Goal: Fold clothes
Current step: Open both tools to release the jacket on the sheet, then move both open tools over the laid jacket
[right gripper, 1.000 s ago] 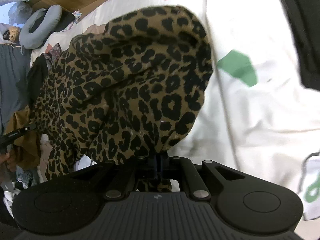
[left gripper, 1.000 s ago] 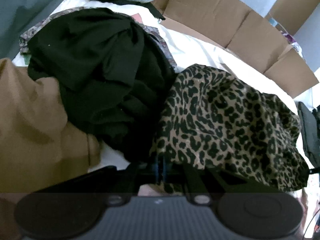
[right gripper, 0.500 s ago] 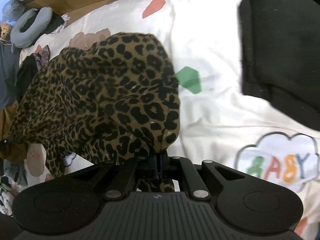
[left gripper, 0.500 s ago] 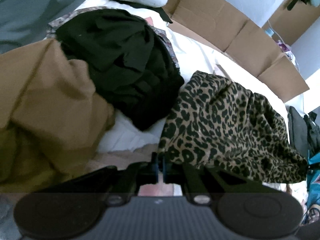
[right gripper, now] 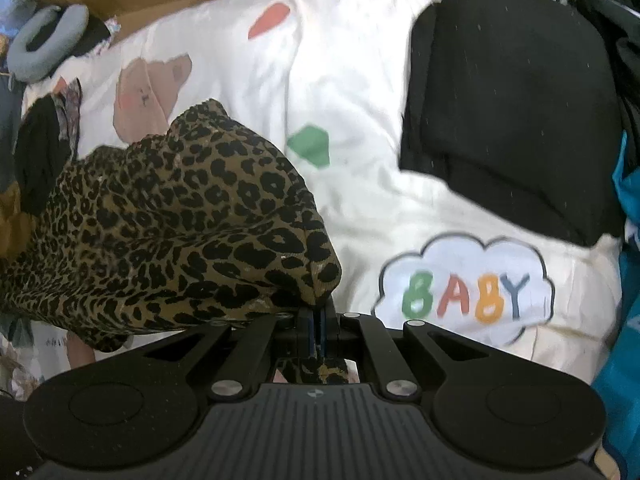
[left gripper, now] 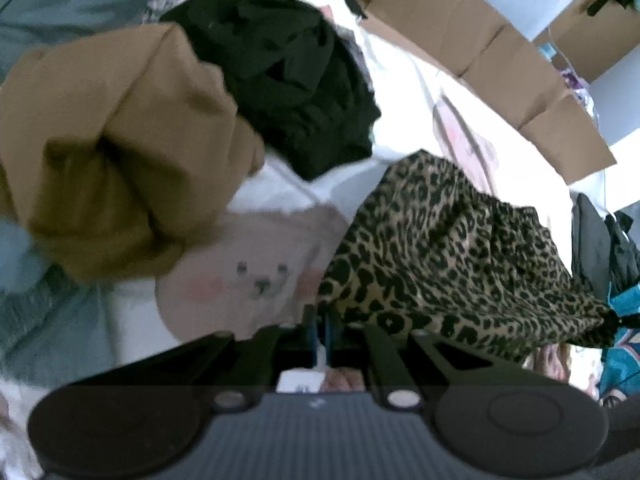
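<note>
Over the last second both wrists have drawn back across the bed, and the leopard-print fabric garment (right gripper: 172, 216) has come with them. In the right wrist view it filled the picture; now it sits low toward eight o'clock, spread flatter. That has uncovered the white printed bed sheet (right gripper: 352, 80), its "BABY" cloud print (right gripper: 464, 284) at four o'clock, and a folded black garment (right gripper: 516, 96) at two o'clock. In the left wrist view the crumpled black garment (left gripper: 288, 76) has slid from centre up to twelve o'clock, the mustard-brown garment (left gripper: 112, 148) has swelled at nine o'clock, and a bear-face print (left gripper: 260, 276) has appeared near centre.
</note>
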`<state>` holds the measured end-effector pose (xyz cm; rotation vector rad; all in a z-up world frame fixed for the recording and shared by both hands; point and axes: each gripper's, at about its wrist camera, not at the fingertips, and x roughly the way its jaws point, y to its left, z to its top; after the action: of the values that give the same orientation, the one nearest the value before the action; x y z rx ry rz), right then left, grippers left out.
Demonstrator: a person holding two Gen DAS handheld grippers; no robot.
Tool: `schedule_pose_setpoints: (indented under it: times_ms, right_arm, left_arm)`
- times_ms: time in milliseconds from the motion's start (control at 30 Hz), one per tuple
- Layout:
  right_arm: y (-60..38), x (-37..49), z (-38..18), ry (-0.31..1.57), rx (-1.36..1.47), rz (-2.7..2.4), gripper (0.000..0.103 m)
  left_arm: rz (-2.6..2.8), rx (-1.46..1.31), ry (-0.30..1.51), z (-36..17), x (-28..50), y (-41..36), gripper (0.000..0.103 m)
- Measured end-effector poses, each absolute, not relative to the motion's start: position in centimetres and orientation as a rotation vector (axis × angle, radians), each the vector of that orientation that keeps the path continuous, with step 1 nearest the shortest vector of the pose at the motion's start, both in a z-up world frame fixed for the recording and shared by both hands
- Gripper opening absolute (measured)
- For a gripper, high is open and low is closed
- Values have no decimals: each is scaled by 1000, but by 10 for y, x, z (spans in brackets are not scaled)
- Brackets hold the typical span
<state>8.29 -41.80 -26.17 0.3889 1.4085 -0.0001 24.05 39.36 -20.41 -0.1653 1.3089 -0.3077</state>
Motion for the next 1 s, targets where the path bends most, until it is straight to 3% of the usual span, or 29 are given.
schedule_pose_setpoints:
  times_ms: [233, 367, 400, 467, 533, 700, 1000]
  right_arm:
    - [-413, 67, -272, 1479, 384, -16, 2]
    - [-412, 68, -269, 1501, 314, 4, 14]
    - [-414, 68, -268, 1498, 317, 6, 15]
    - [-417, 68, -264, 1487, 315, 4, 34]
    - [-420, 72, -261, 1462, 316, -2, 37]
    - [-422, 86, -257, 1399, 322, 4, 39]
    - [-416, 123, -269, 1323, 306, 63, 39]
  left_arm:
    - [-258, -109, 1400, -217, 221, 397, 11]
    - [-264, -100, 1370, -215, 235, 393, 13]
    - [-265, -97, 1363, -215, 239, 392, 18]
    - [-268, -93, 1348, -214, 246, 389, 24]
    - [-271, -88, 1333, -213, 253, 387, 29]
    - [-340, -70, 1279, -212, 276, 364, 30]
    - [-433, -76, 1229, -226, 310, 316, 43]
